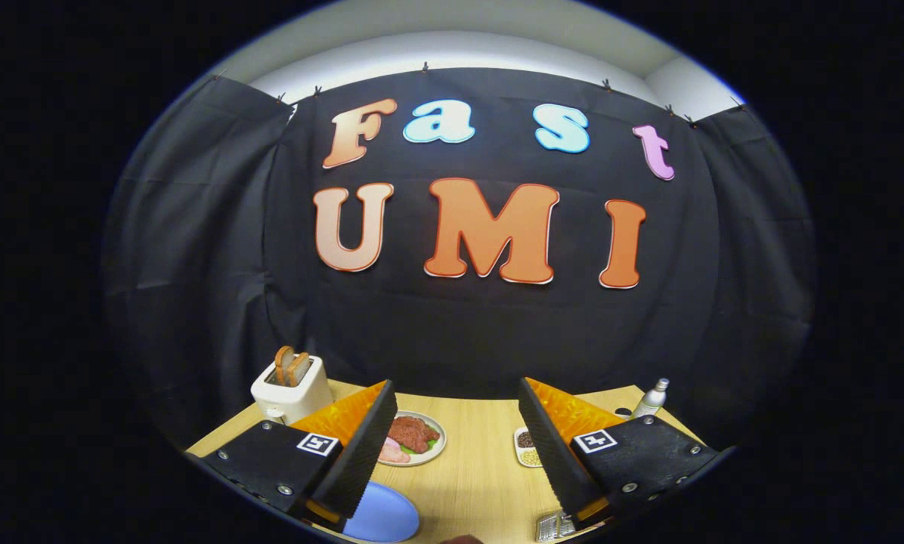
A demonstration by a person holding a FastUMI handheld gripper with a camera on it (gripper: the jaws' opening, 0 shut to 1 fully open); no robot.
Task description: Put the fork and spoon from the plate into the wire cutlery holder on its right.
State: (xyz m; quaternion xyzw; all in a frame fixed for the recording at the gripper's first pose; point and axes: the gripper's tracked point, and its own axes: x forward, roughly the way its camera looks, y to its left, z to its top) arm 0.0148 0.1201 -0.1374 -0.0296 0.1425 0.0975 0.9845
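Your tool (463,446) is released: its two fingers stand wide apart with nothing between them but bare surface (475,468), and it hangs well above the wood, looking out toward the booth's back wall.

As for the task's things, a blue plate (382,517) peeks out at about 7 o'clock from the tool's midpoint, partly hidden under the left finger. Only a slice of it shows, and you cannot tell from here whether the fork and spoon lie on it. At about 5 o'clock, just under the right finger's tip, a small piece of wire mesh (552,527) shows; it may be the cutlery holder, but too little of it is visible to be sure, or to say whether anything stands in it.

By my reading, the job is at its beginning: nothing is gripped and no cutlery can be seen in the mesh. Both pieces seem left to do.

Farther off, beyond the fingers at 11 o'clock, sits a plate of food (414,438), a toaster (292,389) with bread at 10 o'clock, a small dish of grains (526,447) at 1 o'clock beside the right finger, and a bottle (651,398) at 2 o'clock. None belongs to the task.

You would likely need to tip the tool down toward the blue plate first.
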